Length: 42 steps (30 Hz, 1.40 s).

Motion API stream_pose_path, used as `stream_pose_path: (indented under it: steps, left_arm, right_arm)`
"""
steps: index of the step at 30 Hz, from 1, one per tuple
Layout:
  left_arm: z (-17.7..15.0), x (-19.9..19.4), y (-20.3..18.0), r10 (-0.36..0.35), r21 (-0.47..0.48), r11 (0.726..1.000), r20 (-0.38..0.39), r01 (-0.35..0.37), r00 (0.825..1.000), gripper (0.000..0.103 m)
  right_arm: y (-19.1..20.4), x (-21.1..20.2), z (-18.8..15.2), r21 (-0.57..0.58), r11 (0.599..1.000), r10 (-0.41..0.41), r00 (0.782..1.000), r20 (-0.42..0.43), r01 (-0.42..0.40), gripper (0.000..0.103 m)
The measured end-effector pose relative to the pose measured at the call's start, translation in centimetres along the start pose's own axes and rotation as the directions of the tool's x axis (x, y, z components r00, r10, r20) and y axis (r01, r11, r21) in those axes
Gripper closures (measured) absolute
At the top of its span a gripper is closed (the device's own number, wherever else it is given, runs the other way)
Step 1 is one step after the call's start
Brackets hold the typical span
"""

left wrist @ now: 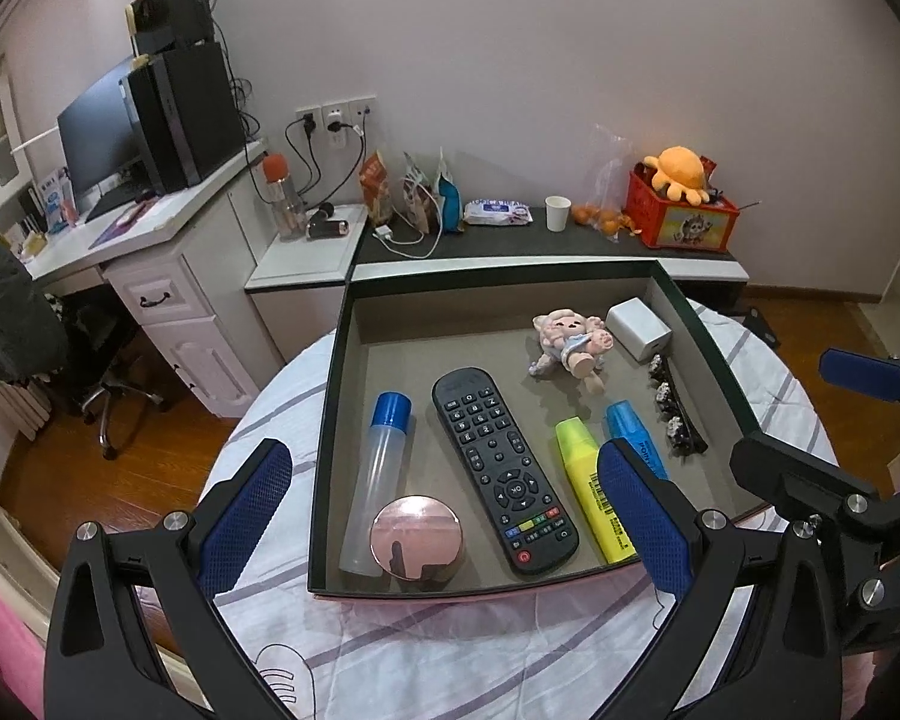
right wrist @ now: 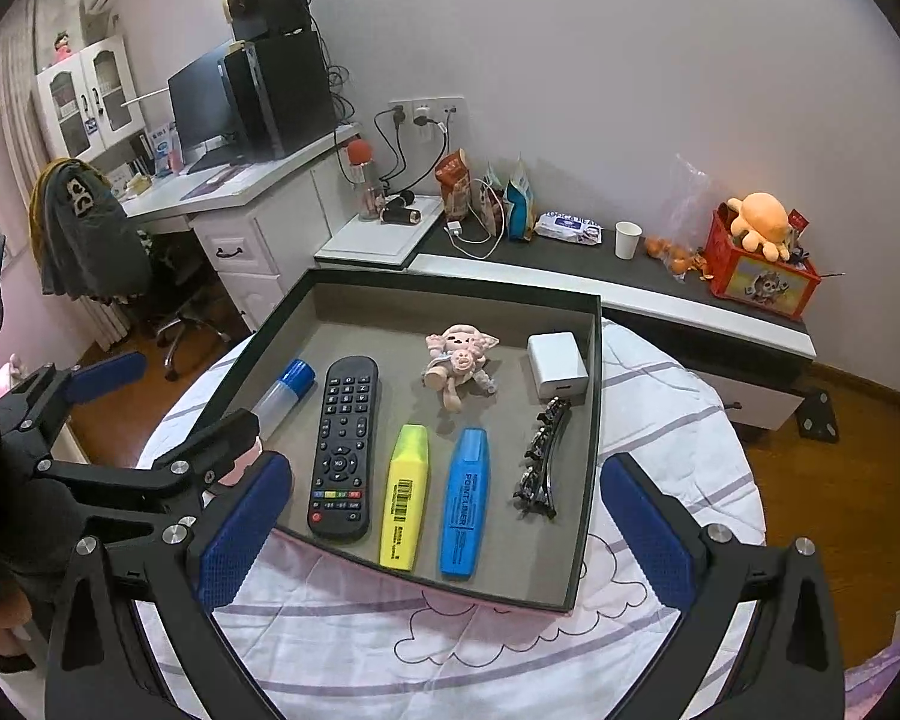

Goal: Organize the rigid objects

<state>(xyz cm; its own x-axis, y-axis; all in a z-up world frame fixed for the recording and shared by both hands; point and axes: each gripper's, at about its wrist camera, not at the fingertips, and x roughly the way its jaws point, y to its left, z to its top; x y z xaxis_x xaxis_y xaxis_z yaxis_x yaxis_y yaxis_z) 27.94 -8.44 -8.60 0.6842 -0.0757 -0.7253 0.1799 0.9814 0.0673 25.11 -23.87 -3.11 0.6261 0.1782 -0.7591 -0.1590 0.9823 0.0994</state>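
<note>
both grippers, left (left wrist: 444, 510) and right (right wrist: 444, 516), hang over the tray's (right wrist: 594, 420) near edge, jaws wide, holding nothing. remote (right wrist: 342, 450), 2 highlighters, bottle (left wrist: 378, 480), compact (left wrist: 417, 540) lie along that edge. i judge sorting nearly done; next i pick whatever needs straightening.

Remote (left wrist: 503, 468), highlighters (right wrist: 405, 495) — flat in tray (left wrist: 330, 396)

I can read "POINTLINER" along the blue highlighter (right wrist: 463, 501). The remote (right wrist: 342, 450) carries "OK" on its centre key and digits on its number keys. The yellow highlighter (right wrist: 405, 495) bears a barcode, too small to read.
</note>
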Motion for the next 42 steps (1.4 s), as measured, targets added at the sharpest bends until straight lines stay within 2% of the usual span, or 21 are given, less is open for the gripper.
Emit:
stream_pose_path:
  steps: [10, 17, 24, 33, 42]
  left_arm:
    - [0.1, 0.5, 0.0, 0.003, 0.007, 1.000, -0.008, -0.003, 1.000, 0.000]
    - [0.0, -0.5, -0.4, 0.007, 0.007, 1.000, 0.022, -0.007, 1.000, 0.000]
    - [-0.4, -4.9, -0.3, 0.024, -0.001, 1.000, 0.114, -0.024, 0.993, 0.000]
    - [-2.5, -12.2, 0.2, 0.026, -0.019, 1.000, 0.232, -0.022, 0.972, 0.000]
    - [-6.0, -17.8, 0.2, 0.046, -0.030, 0.999, 0.291, -0.039, 0.956, 0.000]
  right_arm:
    - [0.1, 0.8, 0.0, 0.007, 1.000, 0.009, 1.000, -0.014, -0.009, 0.000]
    - [-0.1, 0.0, 0.1, 0.014, 1.000, 0.013, 1.000, -0.004, -0.013, 0.000]
    - [1.0, -3.1, -0.3, -0.012, 1.000, 0.009, 0.997, 0.072, -0.008, 0.000]
    - [3.3, -9.0, -1.9, -0.043, 0.999, -0.010, 0.982, 0.186, 0.018, 0.000]
    - [5.1, -13.9, -5.3, -0.058, 0.997, -0.029, 0.966, 0.256, 0.046, 0.000]
